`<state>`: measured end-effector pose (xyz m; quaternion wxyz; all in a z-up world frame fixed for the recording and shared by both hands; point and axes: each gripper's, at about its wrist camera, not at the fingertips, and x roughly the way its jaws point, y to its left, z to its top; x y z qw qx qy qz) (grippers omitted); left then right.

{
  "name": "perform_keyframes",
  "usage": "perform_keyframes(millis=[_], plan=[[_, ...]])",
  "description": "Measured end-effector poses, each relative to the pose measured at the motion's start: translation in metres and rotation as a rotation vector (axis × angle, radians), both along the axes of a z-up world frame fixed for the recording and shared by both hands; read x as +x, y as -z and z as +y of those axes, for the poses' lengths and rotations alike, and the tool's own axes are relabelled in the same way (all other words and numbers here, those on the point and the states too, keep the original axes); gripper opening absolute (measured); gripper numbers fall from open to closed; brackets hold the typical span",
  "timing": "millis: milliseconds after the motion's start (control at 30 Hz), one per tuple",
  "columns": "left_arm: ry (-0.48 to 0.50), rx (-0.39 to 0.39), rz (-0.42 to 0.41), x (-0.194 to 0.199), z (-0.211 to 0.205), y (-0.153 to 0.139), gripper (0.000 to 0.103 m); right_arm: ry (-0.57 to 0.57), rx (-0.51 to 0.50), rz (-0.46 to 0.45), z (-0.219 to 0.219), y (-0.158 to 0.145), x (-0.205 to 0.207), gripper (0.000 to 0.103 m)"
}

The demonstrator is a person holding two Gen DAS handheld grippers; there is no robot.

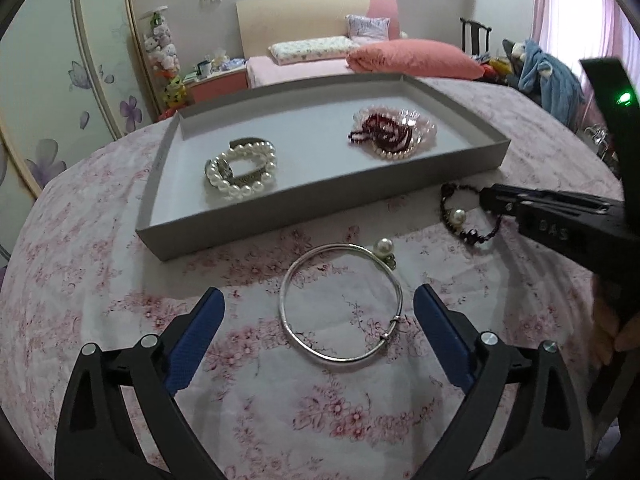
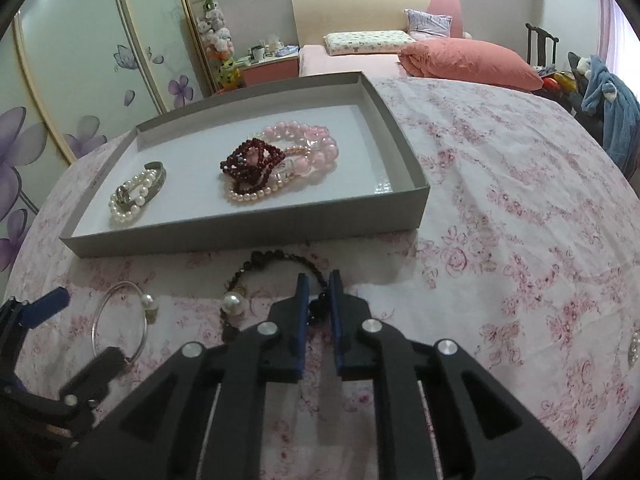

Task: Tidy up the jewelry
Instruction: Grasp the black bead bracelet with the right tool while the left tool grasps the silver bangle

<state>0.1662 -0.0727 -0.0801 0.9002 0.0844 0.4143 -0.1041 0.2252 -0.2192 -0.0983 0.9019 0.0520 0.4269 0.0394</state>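
A: Where's the jewelry right now?

B: Two heaps sit in the grey tray (image 1: 404,84) on the flowered bedspread (image 1: 100,280): a white pearl bracelet (image 1: 242,174) wound with a metal bangle at the left, and a tangle of pink and dark red beads (image 2: 276,164) at the right. Near the tray's front wall lie a silver bangle (image 1: 340,304) with a pearl charm, and to its right a dark beaded bracelet (image 2: 256,276) with a large pearl.

A: And the claws?

B: The left claw (image 1: 320,312) stands wide, its blue pads either side of the silver bangle, not touching it. The right claw (image 2: 319,300) is pinched narrow on the dark beaded bracelet, beads showing between its pads.
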Motion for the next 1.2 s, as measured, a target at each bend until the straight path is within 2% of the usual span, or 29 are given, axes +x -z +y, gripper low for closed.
perform_keyframes(millis=[133,200,267,300,533,633,833,1200], plan=[[-0.021,0.032,0.022,0.005,-0.003,0.005,0.094,0.0,-0.006,0.0,0.0,0.0,-0.001,0.011],[-0.022,0.023,0.031,0.006,-0.003,0.006,0.088,0.0,-0.005,0.0,0.001,0.0,-0.001,0.011],[-0.023,0.005,0.032,0.007,-0.001,0.006,0.072,0.0,-0.007,0.0,0.001,0.0,-0.001,0.011],[-0.027,0.002,0.031,0.007,0.0,0.005,0.07,0.0,-0.007,0.0,0.001,0.0,-0.001,0.011],[-0.097,0.005,0.033,0.007,0.031,0.004,0.07,0.0,-0.004,0.0,0.002,0.0,0.0,0.011],[-0.124,-0.031,0.044,0.008,0.046,0.004,0.073,0.0,0.0,0.0,0.002,0.0,0.0,0.011],[-0.135,-0.028,0.049,0.009,0.047,0.004,0.077,0.0,-0.001,0.0,0.002,0.0,0.0,0.011],[-0.135,-0.028,0.049,0.01,0.047,0.004,0.077,-0.002,-0.007,0.0,0.004,0.001,0.001,0.012]])
